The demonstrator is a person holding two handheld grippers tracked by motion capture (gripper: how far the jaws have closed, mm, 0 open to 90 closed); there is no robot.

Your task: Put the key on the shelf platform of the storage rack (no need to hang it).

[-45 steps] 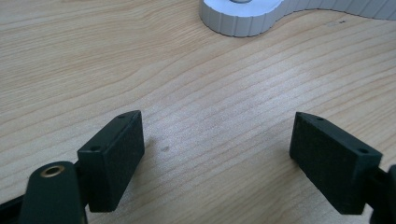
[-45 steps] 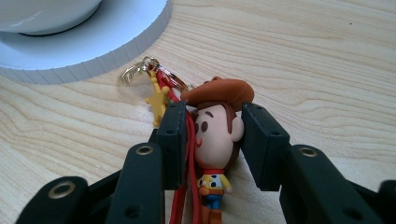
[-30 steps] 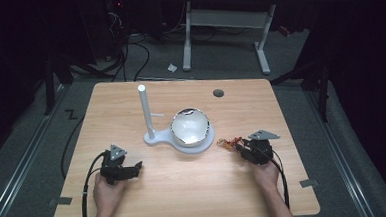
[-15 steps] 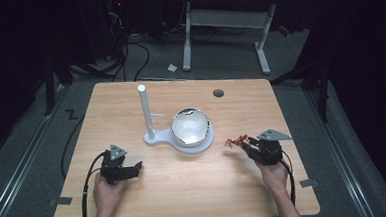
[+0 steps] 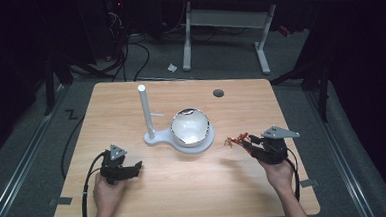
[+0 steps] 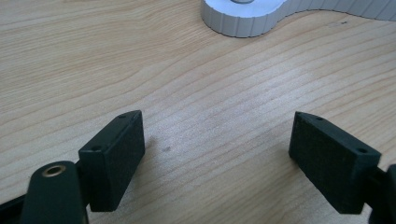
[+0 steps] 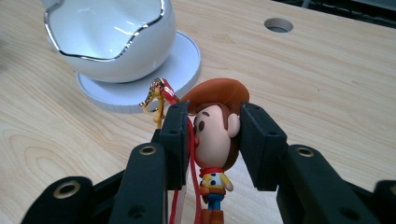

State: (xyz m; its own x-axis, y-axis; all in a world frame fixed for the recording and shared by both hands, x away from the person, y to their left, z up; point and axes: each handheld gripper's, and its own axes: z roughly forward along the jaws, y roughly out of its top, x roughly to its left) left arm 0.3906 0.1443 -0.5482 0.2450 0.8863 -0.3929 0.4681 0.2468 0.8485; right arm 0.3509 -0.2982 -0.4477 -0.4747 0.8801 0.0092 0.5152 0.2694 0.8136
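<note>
Stand: white base with upright white post [image 5: 146, 113], centre of frame.
Bowl: glossy white egg-shaped bowl [image 5: 190, 127] on that base.
Hole: round grommet hole [image 5: 218, 93], upper right of tabletop.

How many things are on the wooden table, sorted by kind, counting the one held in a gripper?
White plastic stand with upright post: 1
White egg-shaped bowl with silver rim: 1
Cowboy figure keychain with brown hat and red strap: 1
Total: 3

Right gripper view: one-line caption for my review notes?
Right claw shut on a cowboy keychain, near the white bowl on its stand.
</note>
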